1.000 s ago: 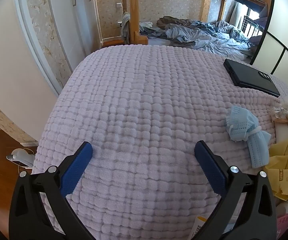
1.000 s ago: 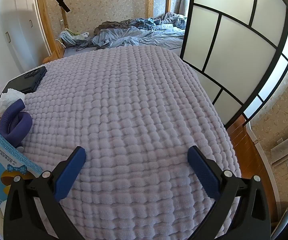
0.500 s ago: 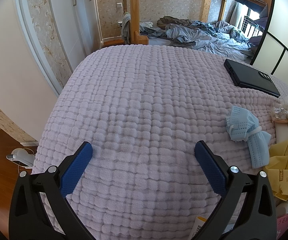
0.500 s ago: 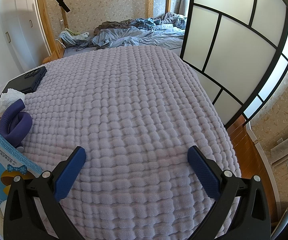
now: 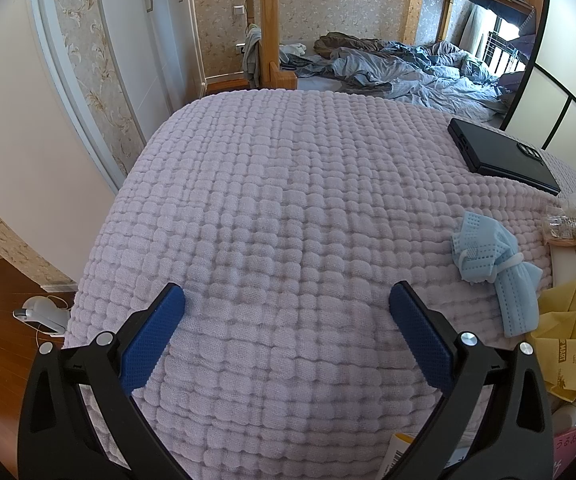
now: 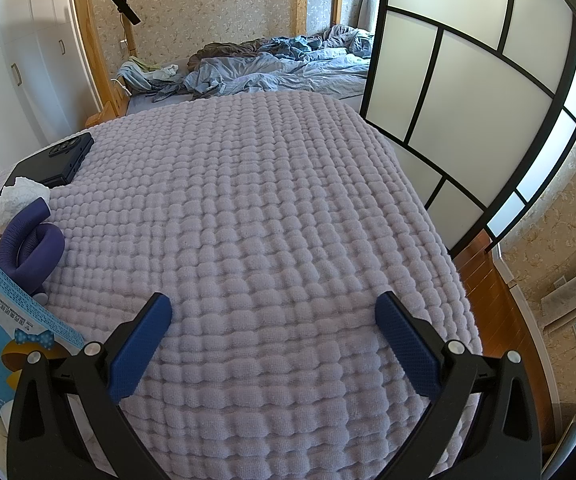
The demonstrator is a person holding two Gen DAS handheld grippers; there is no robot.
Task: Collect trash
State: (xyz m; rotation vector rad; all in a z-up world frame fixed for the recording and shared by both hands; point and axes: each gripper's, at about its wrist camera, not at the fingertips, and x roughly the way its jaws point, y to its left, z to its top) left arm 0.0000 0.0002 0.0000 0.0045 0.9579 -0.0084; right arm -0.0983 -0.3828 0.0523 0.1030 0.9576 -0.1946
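My left gripper is open and empty over a lilac quilted blanket. To its right lie a crumpled blue face mask, a clear snack wrapper and a yellow paper bag. My right gripper is open and empty over the same blanket. At its left lie a crumpled white tissue, a bent purple foam tube and a blue printed package.
A black phone lies on the blanket, also in the right wrist view. A bunk bed with rumpled blue bedding stands behind. A paned screen is at the right; wooden floor lies below the blanket edge.
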